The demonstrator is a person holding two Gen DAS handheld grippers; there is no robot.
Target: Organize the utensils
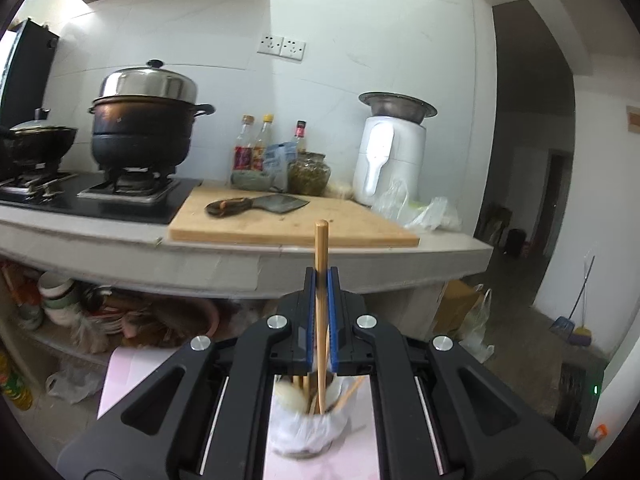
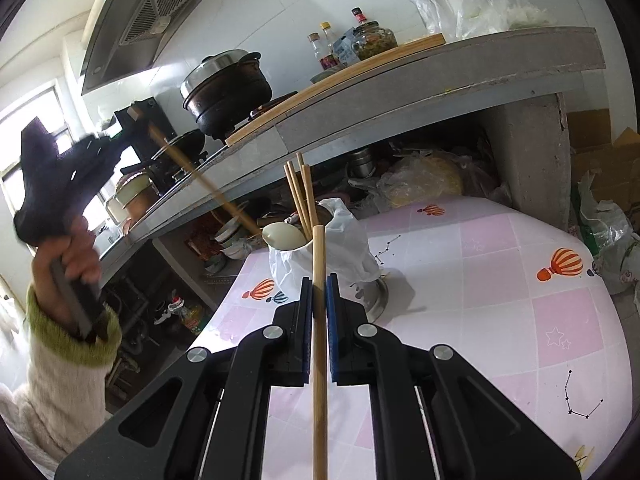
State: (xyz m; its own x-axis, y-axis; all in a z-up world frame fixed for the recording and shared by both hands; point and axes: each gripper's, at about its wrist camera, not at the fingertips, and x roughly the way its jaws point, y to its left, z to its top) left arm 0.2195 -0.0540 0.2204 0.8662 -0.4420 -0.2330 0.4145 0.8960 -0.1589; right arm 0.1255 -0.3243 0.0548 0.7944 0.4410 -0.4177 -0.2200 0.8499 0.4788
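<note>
My left gripper [image 1: 321,276] is shut on a wooden chopstick [image 1: 321,248] that stands upright between its blue pads. Its lower end reaches down toward a utensil cup wrapped in a white plastic bag [image 1: 304,428], blurred below the jaws. In the right wrist view that left gripper [image 2: 132,120] is raised at the left, and its chopstick [image 2: 200,176] slants down to the cup [image 2: 320,248]. My right gripper [image 2: 319,284] is shut on a second chopstick [image 2: 319,256], just in front of the cup. The cup holds three chopsticks [image 2: 298,192] and a pale spoon [image 2: 282,234].
The cup stands on a table with a pink patterned cloth [image 2: 500,280]. Behind it is a kitchen counter [image 1: 248,256] with a cutting board and cleaver [image 1: 260,206], a black pot [image 1: 144,128], bottles and a white appliance [image 1: 392,156]. Bowls and bags fill the shelf under the counter.
</note>
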